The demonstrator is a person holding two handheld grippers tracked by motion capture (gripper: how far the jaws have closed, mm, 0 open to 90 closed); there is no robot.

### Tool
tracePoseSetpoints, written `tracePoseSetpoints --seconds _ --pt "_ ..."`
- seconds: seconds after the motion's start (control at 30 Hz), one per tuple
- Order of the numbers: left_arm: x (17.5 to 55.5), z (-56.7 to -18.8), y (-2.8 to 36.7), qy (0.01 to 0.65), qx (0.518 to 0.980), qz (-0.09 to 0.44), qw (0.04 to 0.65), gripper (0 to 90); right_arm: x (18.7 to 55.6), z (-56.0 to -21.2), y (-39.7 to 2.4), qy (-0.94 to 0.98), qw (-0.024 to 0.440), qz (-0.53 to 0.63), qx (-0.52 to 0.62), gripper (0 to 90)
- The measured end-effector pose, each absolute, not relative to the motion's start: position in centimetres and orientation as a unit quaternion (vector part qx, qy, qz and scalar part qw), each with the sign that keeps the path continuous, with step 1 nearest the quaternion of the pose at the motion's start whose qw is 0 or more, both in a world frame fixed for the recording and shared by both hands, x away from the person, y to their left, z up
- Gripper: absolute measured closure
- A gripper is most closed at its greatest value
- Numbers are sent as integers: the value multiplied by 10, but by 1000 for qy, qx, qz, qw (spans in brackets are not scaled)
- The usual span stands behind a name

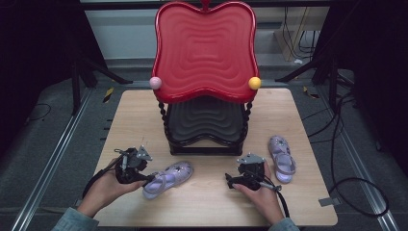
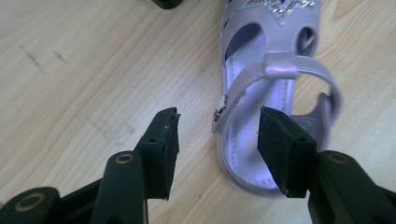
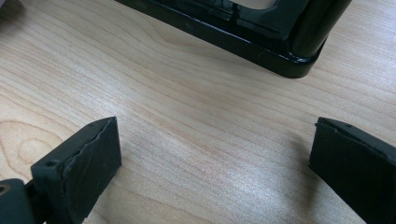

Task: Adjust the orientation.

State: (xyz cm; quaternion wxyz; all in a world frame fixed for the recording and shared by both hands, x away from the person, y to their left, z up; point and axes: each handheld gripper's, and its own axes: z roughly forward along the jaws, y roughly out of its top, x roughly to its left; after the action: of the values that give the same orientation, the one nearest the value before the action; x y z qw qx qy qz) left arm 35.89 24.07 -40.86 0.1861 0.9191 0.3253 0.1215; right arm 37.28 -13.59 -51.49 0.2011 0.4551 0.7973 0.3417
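A lilac sandal (image 1: 168, 179) lies on the wooden table (image 1: 134, 115) in front of the rack, toe towards the rack. My left gripper (image 1: 150, 179) is open at its heel end; in the left gripper view the sandal (image 2: 266, 93) has its near side wall between the two fingers, one finger (image 2: 163, 144) outside on the table and the other over the insole. A second lilac sandal (image 1: 282, 158) lies at the right. My right gripper (image 1: 228, 180) is open over bare wood, left of that sandal, with wide-spread fingers (image 3: 84, 163).
A two-tier rack stands mid-table, with a red wavy upper tray (image 1: 204, 48) and a black lower tray (image 1: 206, 122). Pink (image 1: 155, 82) and yellow (image 1: 254, 83) balls cap its front posts. Its black base (image 3: 261, 51) lies just ahead of my right gripper. Cables run on the floor at right.
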Motion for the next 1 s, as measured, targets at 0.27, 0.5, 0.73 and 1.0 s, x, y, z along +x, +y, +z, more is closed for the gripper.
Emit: tracePoseSetpoints --seconds 0.27,0.5,0.73,1.0 --pt "336 -396 235 300 927 116 194 552 373 -515 -136 797 201 342 456 23" --pt "330 -402 217 268 943 101 171 551 373 -515 -136 797 202 341 456 24" --pt "335 -422 201 257 953 84 134 561 373 -515 -136 797 201 342 456 24" --pt "344 -441 195 263 956 65 113 670 373 -515 -136 797 201 342 456 24"
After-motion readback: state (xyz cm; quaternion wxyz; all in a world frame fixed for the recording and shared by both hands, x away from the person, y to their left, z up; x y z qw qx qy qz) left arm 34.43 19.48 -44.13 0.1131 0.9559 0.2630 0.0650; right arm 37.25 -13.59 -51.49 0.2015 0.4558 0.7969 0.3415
